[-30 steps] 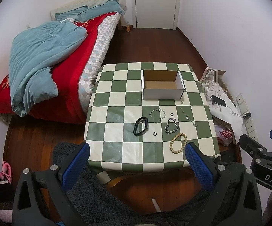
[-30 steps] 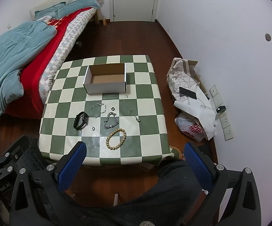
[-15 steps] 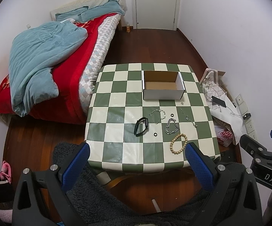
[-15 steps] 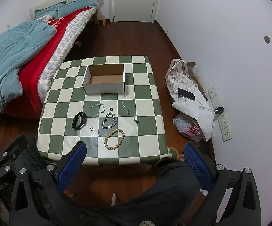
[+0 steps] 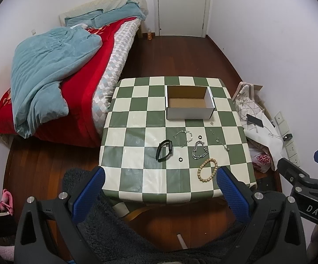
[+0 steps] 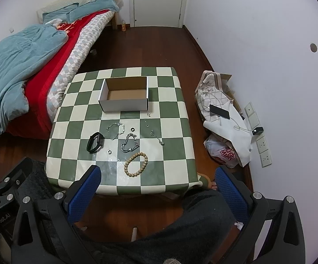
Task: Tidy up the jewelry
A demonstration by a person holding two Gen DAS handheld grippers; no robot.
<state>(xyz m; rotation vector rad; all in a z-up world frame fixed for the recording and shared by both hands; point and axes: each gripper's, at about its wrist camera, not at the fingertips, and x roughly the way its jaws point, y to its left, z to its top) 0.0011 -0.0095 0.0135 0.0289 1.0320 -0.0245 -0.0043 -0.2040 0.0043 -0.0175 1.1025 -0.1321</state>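
Observation:
An open white cardboard box (image 5: 189,102) (image 6: 124,96) stands at the far side of a green-and-white checkered table (image 5: 134,118) (image 6: 172,118). In front of it lie a black wristband (image 5: 163,150) (image 6: 95,142), a wooden bead bracelet (image 5: 207,169) (image 6: 136,164), a silver chain bracelet (image 5: 199,150) (image 6: 129,143), a thin silver chain (image 5: 183,134) (image 6: 115,129), small rings and a thin necklace (image 5: 221,142) (image 6: 156,136). My left gripper (image 5: 160,194) and right gripper (image 6: 156,192) are both open and empty, held high before the table's near edge.
A bed (image 5: 75,70) with a red cover and teal blanket stands left of the table. Bags (image 6: 220,114), a phone and wall sockets lie right of it by the wall. Dark fluffy fabric (image 5: 106,231) fills the foreground. A closed door (image 5: 182,6) is at the back.
Both views have shifted only slightly; the table sits a little nearer in the right wrist view. Nothing on the table has moved. Both grippers stay open.

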